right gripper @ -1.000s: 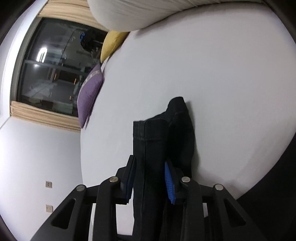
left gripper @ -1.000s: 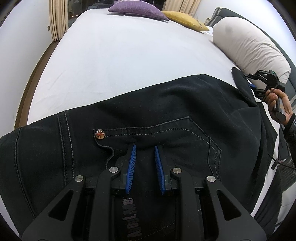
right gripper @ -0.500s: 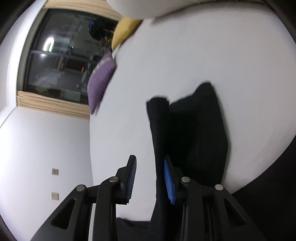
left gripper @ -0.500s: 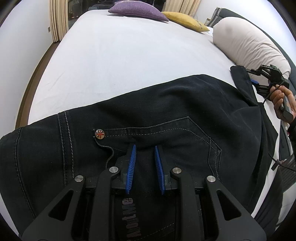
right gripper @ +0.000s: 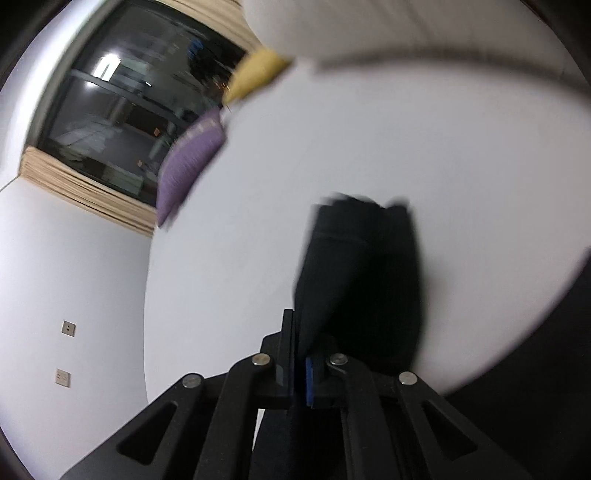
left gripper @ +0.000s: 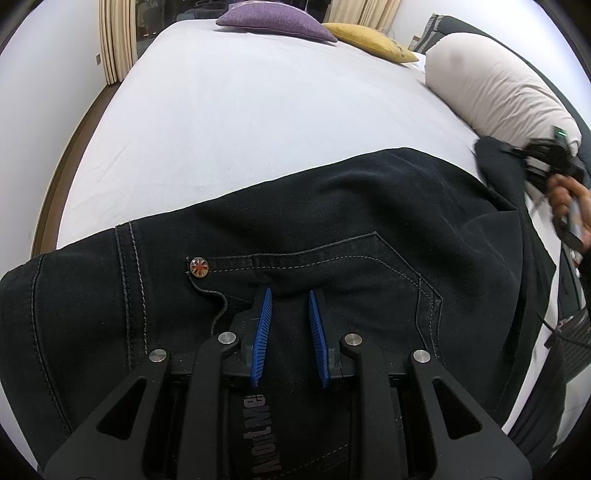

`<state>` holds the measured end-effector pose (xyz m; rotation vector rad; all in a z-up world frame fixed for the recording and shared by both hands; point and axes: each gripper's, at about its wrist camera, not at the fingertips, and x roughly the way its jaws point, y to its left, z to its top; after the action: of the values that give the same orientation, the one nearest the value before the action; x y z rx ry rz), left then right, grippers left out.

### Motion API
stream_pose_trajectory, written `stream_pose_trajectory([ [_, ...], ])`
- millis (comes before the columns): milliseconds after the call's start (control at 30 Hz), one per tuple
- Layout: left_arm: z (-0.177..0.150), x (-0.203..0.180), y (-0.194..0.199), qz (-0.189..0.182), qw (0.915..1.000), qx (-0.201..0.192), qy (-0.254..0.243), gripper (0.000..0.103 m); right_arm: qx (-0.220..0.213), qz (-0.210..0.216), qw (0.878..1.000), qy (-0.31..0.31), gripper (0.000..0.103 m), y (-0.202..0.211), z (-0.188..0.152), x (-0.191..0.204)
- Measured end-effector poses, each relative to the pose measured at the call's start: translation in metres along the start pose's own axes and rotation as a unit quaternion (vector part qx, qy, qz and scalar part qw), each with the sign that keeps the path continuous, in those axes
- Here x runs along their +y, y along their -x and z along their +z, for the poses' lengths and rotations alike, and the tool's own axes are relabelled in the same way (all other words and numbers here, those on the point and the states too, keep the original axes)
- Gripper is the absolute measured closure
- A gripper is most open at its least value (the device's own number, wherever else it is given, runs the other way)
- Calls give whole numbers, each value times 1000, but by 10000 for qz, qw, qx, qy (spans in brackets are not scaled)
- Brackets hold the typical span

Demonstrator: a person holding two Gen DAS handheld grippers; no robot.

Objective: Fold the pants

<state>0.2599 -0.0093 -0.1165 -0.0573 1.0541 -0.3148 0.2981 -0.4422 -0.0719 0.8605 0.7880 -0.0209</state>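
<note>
Two grips are on the pants (left gripper: 332, 206), which lie spread across the near part of the bed (left gripper: 240, 110), the waist end hanging toward its near edge, and no finished fold shows yet, so I judge the task to be in its early part: one end is just being taken up, and the fold over, the flattening and any second fold are left. The left tongs (left gripper: 290, 325) stand narrow with the blue pads (left gripper: 263, 332) either side of a ridge of cloth at the waistband, by the pocket seam and the small rivet (left gripper: 199, 266); it looks like a pinch, though the pads do not meet. The right tongs (right gripper: 300, 365) are closed down on the leg end of the pants (right gripper: 358, 273), which stands up from the sheet in a dark bunch. The left view alone shows the whole spread of the garment, the right hand (left gripper: 567, 206) near the far right edge by the white pillow (left gripper: 498, 92), and the purple cushion (left gripper: 277, 24) at the far end. The right view, blurred, alone shows that pinch close up, and a dark window (right gripper: 122, 122).
</note>
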Motion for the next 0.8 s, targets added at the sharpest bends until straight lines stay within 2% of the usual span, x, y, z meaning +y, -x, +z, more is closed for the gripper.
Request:
stream_pose_trajectory([
  [133, 0, 0, 0, -27, 10000, -3, 21, 82, -669, -261, 9974, -84, 98, 82, -20, -29],
  [267, 0, 2, 1, -63, 10000, 8, 77, 82, -1041, -674, 9889, -820, 98, 146, -60, -97],
  [333, 2, 3, 2, -59, 9999, 18, 91, 82, -897, -767, 9838, -1353, 98, 151, -82, -134],
  [433, 4, 3, 3, -33, 9999, 67, 120, 82, -721, -847, 9798, -1661, 96, 146, -99, -161],
  [533, 7, 1, 7, 60, 9998, 140, 156, 82, -746, -715, 9779, -1820, 92, 145, -100, -165],
  [633, 3, -4, 12, 183, 9996, 173, 125, 82, -781, -744, 9797, -1689, 92, 142, -92, -161],
  [800, -7, -4, 18, 199, 9996, 153, 94, 82, -932, -858, 9751, -1818, 99, 143, -93, -172],
])
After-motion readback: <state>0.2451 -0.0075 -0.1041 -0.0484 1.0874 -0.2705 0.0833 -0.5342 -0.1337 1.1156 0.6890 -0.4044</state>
